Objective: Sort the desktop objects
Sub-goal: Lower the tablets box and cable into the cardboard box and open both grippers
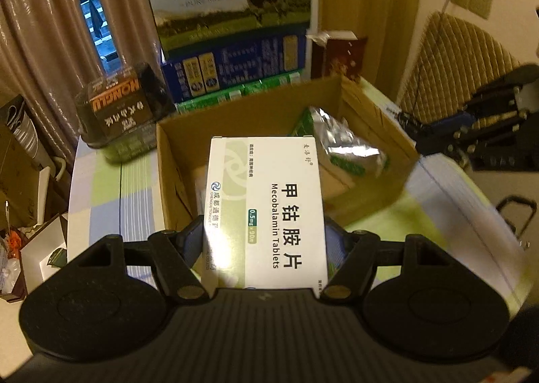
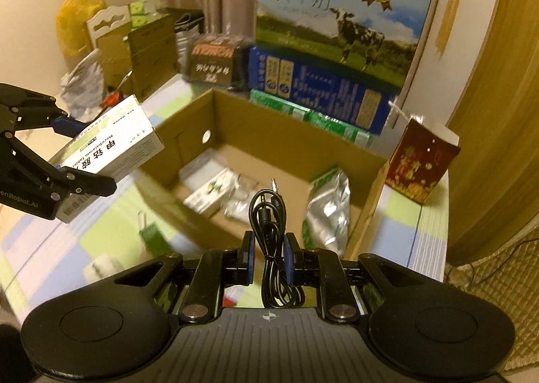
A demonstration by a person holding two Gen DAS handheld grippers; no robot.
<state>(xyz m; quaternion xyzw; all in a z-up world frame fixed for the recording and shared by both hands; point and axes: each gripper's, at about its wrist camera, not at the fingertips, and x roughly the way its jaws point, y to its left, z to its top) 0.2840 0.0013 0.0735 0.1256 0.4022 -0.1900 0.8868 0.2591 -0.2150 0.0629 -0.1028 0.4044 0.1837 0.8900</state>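
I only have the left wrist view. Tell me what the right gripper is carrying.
Observer: The right gripper is shut on a coiled black cable.
Operator: Say where the cable sits relative to the cardboard box.
Observer: It sits at the near edge of the cardboard box, plug tip pointing over the opening.
Operator: Report how my tablet box looks from there.
Observer: The left gripper holds the tablet box tilted, left of the cardboard box, barcode end towards the right wrist camera.

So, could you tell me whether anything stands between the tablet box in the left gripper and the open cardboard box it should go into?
Nothing visible does. The left gripper holds the tablet box raised near the cardboard box, whose top is open. A foil pouch and small packets already lie inside, but bare floor remains.
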